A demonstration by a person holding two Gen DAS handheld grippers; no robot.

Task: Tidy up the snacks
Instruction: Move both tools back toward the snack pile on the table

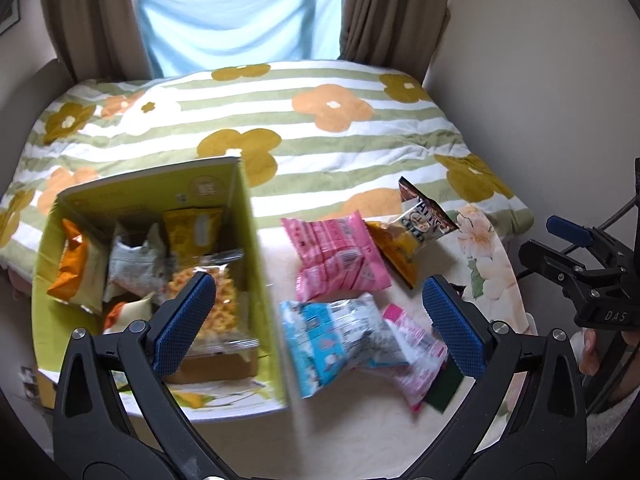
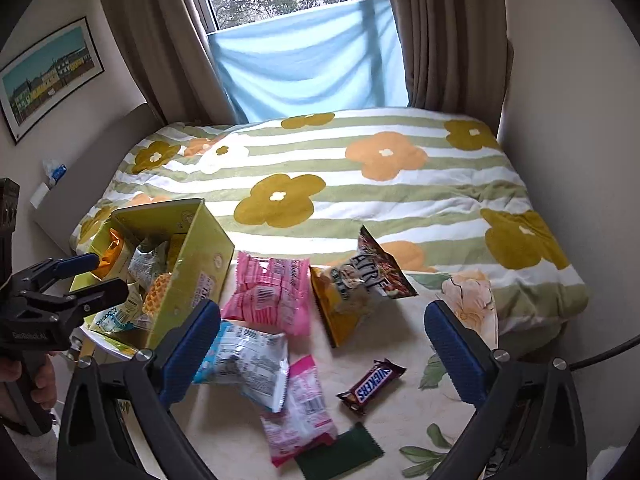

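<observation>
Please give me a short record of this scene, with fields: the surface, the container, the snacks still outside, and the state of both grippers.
surface: bed with a flowered cover
container: green box, open, already holding several snack bags
outside the box: pink bag, blue bag, small pink packet, yellow bag, chocolate bar, dark green packet
left gripper: open, holds nothing
right gripper: open, holds nothing

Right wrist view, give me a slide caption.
Open right hand-held gripper above loose snack packets and a Snickers bar, beside the green box.
</observation>
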